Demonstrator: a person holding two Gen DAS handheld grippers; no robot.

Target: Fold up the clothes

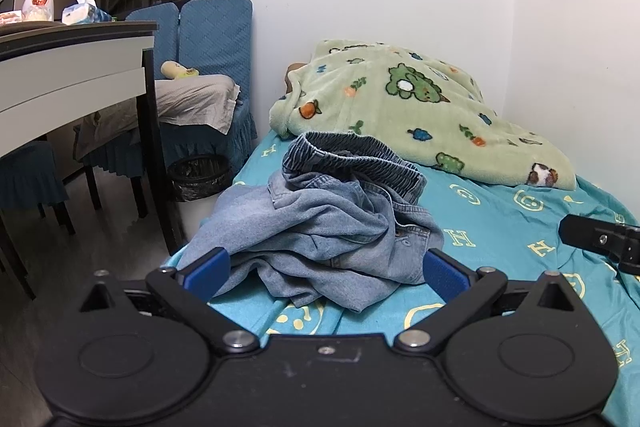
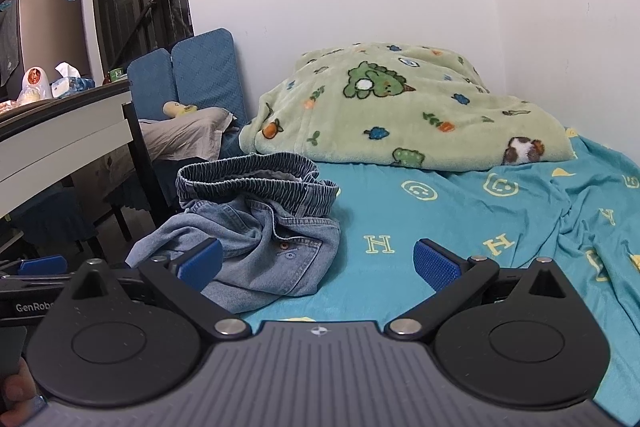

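Black two-finger grippers, left (image 1: 326,271) and right (image 2: 318,263); blue ribbed pads (image 2: 434,264); silver pivot screws; grey ridged housing.

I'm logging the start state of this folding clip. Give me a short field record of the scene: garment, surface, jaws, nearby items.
garment: denim jeans, crumpled in a heap, elastic waistband on top, unfolded
surface: teal bedsheet with yellow letter and face prints
garment position: near the bed's left edge
left gripper: jaws open, jeans heap just ahead, nothing held
right gripper: jaws open, empty, jeans ahead to its left
behind garment: green cartoon blanket, bunched against the wall
beside bed: table, blue chairs, black bin
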